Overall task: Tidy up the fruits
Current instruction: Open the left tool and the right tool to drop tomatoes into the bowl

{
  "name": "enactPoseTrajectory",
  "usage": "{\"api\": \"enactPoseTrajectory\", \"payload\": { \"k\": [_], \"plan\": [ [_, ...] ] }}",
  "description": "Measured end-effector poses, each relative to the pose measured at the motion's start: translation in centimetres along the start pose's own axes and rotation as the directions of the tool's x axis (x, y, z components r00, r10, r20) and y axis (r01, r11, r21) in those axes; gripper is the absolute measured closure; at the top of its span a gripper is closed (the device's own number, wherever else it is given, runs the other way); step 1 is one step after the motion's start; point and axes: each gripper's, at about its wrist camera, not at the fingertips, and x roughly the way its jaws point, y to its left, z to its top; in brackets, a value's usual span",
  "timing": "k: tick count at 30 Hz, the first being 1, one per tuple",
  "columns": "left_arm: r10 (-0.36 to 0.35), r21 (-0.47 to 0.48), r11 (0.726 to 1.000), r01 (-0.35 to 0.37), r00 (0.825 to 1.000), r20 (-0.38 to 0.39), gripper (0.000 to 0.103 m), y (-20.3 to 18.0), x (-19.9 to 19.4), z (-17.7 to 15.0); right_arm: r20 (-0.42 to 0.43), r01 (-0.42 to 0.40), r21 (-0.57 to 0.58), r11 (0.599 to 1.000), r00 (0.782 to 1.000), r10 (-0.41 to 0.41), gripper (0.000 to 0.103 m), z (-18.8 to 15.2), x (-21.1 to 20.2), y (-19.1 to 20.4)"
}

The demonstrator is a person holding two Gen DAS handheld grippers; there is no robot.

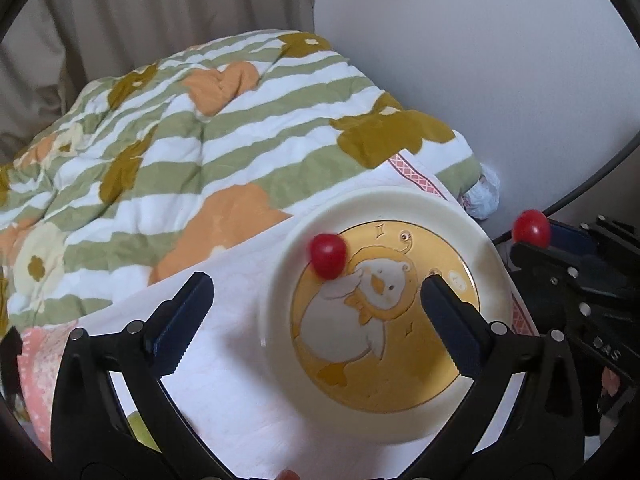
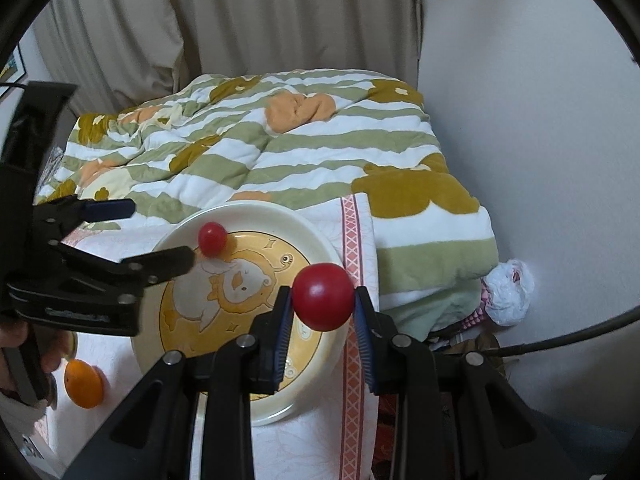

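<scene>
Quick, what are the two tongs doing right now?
Left tongs: open, holding nothing; a red tomato lies on the duck plate ahead.
Right tongs: shut on another red tomato.

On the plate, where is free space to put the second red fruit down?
Most of the plate is bare: the duck picture and the near rim. One red fruit lies at the far rim, with the open left gripper crowding that side. The right gripper holds the other fruit.

Home bedroom: rumpled striped quilt [image 2: 280, 152] on bed, beige curtains [image 2: 248, 16] behind, white wall [image 2: 520, 100] beside.
</scene>
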Motion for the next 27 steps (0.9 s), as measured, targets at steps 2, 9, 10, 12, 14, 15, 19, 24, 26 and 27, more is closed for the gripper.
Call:
{"api": "enactPoseTrajectory", "payload": {
  "k": [2, 9, 10, 12, 14, 15, 19, 24, 26, 27],
  "plan": [
    [0.01, -0.015, 1.0, -0.01, 1.0, -0.001, 0.0, 0.6, -0.7, -0.3, -0.001, -0.011, -0.012, 1.0, 1.0, 0.011, 0.075, 0.3, 0.3, 0.2],
    [0.06, -0.056, 0.997, -0.061, 0.998, -0.013, 0.0, 1.9, -2.4, -2.1, 0.0, -0.066, -0.069, 0.995, 0.998, 0.066, 0.076, 1.3, 2.0, 1.4],
    [0.062, -0.063, 0.996, -0.063, 0.998, -0.017, 0.0, 2.0, -2.6, -2.4, 0.0, -0.075, -0.079, 0.994, 0.997, 0.075, 0.075, 1.4, 2.3, 1.7],
    [0.066, -0.084, 0.994, -0.067, 0.998, -0.024, 0.0, 2.3, -2.9, -3.0, -0.002, -0.091, -0.107, 0.99, 0.996, 0.092, 0.076, 1.5, 3.1, 2.2],
    [0.073, -0.099, 0.992, -0.075, 0.997, -0.027, 0.0, 2.5, -3.1, -3.6, -0.008, -0.102, -0.128, 0.987, 0.995, 0.101, 0.075, 1.5, 3.8, 2.6],
    [0.077, -0.104, 0.991, -0.079, 0.997, -0.029, 0.0, 2.6, -3.2, -3.7, -0.012, -0.108, -0.138, 0.985, 0.994, 0.107, 0.075, 1.5, 4.2, 2.8],
    [0.079, -0.132, 0.988, -0.084, 0.996, -0.038, 0.0, 3.0, -3.6, -4.6, -0.031, -0.113, -0.168, 0.979, 0.993, 0.11, 0.075, 1.6, 5.2, 3.4],
    [0.071, -0.155, 0.985, -0.076, 0.997, -0.032, 0.0, 3.2, -4.2, -5.6, -0.061, -0.086, -0.215, 0.973, 0.995, 0.074, 0.065, 1.1, 5.8, 4.0],
    [0.088, -0.154, 0.984, -0.092, 0.996, -0.034, 0.0, 3.2, -4.4, -5.9, -0.055, -0.081, -0.214, 0.974, 0.996, 0.071, 0.029, 1.1, 5.8, 3.8],
    [0.099, -0.153, 0.983, -0.104, 0.994, -0.036, 0.0, 3.2, -4.4, -6.1, -0.051, -0.085, -0.21, 0.974, 0.996, 0.076, 0.02, 1.1, 5.7, 3.7]
  ]
}}
